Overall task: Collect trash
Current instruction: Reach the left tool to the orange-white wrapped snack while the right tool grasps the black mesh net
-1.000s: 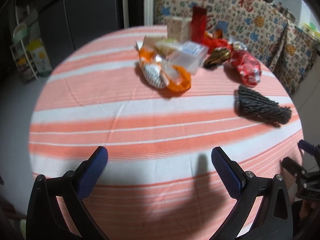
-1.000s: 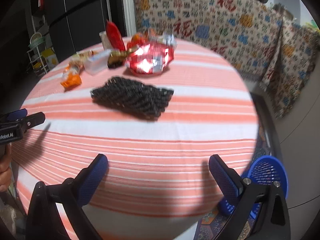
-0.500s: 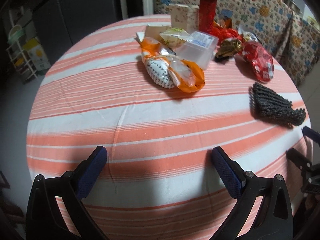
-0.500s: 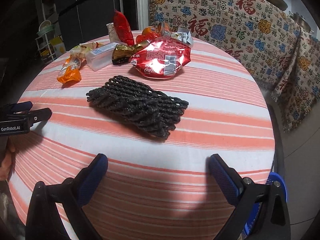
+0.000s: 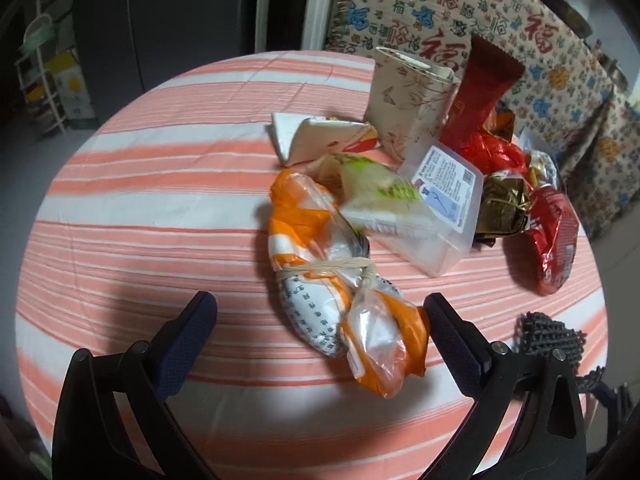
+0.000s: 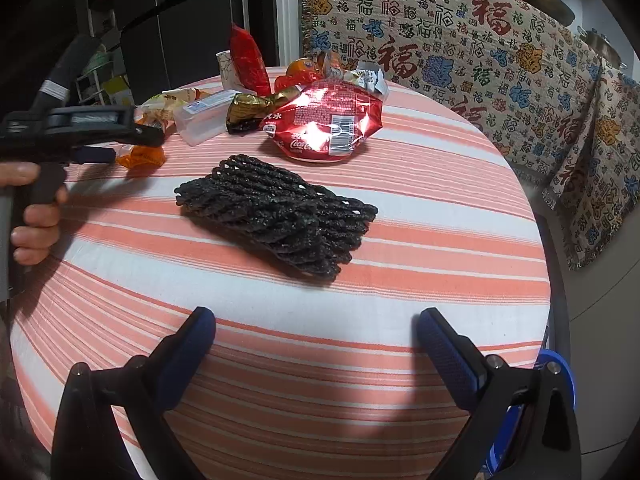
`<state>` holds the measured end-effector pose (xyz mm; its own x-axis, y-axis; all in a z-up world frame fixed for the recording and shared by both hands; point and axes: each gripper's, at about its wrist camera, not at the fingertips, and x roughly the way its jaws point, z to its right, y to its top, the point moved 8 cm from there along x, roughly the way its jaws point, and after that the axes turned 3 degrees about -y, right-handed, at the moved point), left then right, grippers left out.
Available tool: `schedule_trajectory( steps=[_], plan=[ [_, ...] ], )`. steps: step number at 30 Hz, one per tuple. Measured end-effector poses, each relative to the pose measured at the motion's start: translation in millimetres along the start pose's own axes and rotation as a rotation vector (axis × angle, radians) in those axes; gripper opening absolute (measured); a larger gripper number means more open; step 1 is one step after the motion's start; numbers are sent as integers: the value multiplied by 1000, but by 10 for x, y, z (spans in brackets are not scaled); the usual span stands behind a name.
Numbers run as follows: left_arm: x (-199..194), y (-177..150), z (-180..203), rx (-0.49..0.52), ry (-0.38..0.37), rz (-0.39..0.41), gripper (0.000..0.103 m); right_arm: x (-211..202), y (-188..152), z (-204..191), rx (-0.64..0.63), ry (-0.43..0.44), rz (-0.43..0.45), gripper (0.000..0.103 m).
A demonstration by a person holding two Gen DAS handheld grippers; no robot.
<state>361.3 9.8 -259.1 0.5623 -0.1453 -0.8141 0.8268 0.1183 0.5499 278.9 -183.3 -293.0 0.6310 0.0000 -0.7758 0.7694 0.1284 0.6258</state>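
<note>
Orange-and-white striped cloth covers the round table [image 5: 140, 184], and behind it hangs a cream fabric throw printed with red, blue and yellow characters [image 6: 500, 60].

Seen from the left wrist, the left gripper [image 5: 320, 320] hangs low over the near part of the table with its blue-padded jaws spread wide, holding nothing. Between them lies an orange-and-clear plastic bag bundle tied round the middle with a rubber band [image 5: 332, 276]; its near end sits just beside the right-hand finger, though whether they touch is unclear. Past the bundle are a clear lidded plastic box with a printed label [image 5: 440, 208], a cream patterned paper carton [image 5: 412, 96] standing upright, a tall red foil wrapper [image 5: 480, 92], a crumpled gold foil wrapper [image 5: 504, 204] and a shiny red snack bag [image 5: 556, 240].

Seen from the right wrist, the right gripper [image 6: 316, 348] is likewise wide open and empty, hovering above the table's near edge. A flat piece of black foam netting [image 6: 276, 212] lies on the cloth ahead of it, apart from both fingers. A blue plastic basket [image 6: 560, 392] sits on the floor at the table's right, mostly hidden behind the gripper.
</note>
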Motion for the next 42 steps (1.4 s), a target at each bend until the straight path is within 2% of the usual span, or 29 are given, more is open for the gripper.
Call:
schedule_trajectory(
  steps=[3, 8, 12, 13, 16, 18, 19, 20, 21, 22, 24, 26, 28, 30, 31, 32, 33, 37, 39, 41, 42],
  plan=[
    [-108, -60, -215, -6, 20, -12, 103, -13, -16, 2, -23, 20, -18, 103],
    [-232, -202, -406, 76, -17, -59, 102, -28, 20, 62, -92, 63, -33, 103],
    [-296, -219, -293, 168, -65, -51, 102, -135, 287, 71, -182, 89, 42, 103],
    [-311, -195, -229, 187, -73, -36, 102, -154, 364, 24, -226, 120, 53, 103],
    [-290, -60, -111, 211, -92, -5, 102, -147, 513, -140, -334, 199, 68, 103],
    [-265, -33, -56, 218, -104, -2, 100, -40, 601, -244, -369, 231, 44, 102],
    [-261, -32, -44, 226, -101, -4, 90, 17, 628, -273, -369, 241, 26, 99],
    [-260, -44, -36, 235, -100, -10, 76, 82, 636, -298, -363, 256, -10, 79],
    [-275, -78, -35, 240, -104, -18, 70, 143, 631, -329, -350, 274, -55, 70],
    [-292, -109, -48, 241, -112, -20, 61, 181, 616, -350, -324, 285, -99, 55],
    [-365, -198, -93, 236, -125, -22, 58, 167, 569, -402, -259, 295, -145, 46],
    [-465, -289, -125, 232, -141, -21, 58, 96, 482, -473, -180, 345, -197, 34],
    [-546, -354, -145, 241, -152, -22, 59, 8, 420, -524, -102, 398, -235, 34],
    [-591, -383, -141, 246, -151, -19, 65, -68, 439, -578, -51, 434, -233, 35],
    [-598, -378, -142, 251, -141, -15, 76, -84, 470, -580, -42, 424, -223, 45],
    [-603, -370, -144, 256, -128, -7, 83, -101, 523, -572, -45, 401, -204, 60],
    [-598, -344, -151, 266, -105, 4, 85, -118, 553, -573, -62, 379, -186, 64],
    [-539, -280, -155, 256, -108, -12, 85, -68, 665, -539, -134, 281, -163, 66],
    [-483, -258, -134, 256, -112, -27, 82, 75, 699, -493, -141, 255, -186, 70],
    [-448, -283, -120, 262, -114, -46, 49, 245, 688, -459, -122, 265, -239, 69],
    [-451, -296, -122, 260, -115, -50, 49, 337, 664, -449, -107, 270, -271, 59]
  ],
)
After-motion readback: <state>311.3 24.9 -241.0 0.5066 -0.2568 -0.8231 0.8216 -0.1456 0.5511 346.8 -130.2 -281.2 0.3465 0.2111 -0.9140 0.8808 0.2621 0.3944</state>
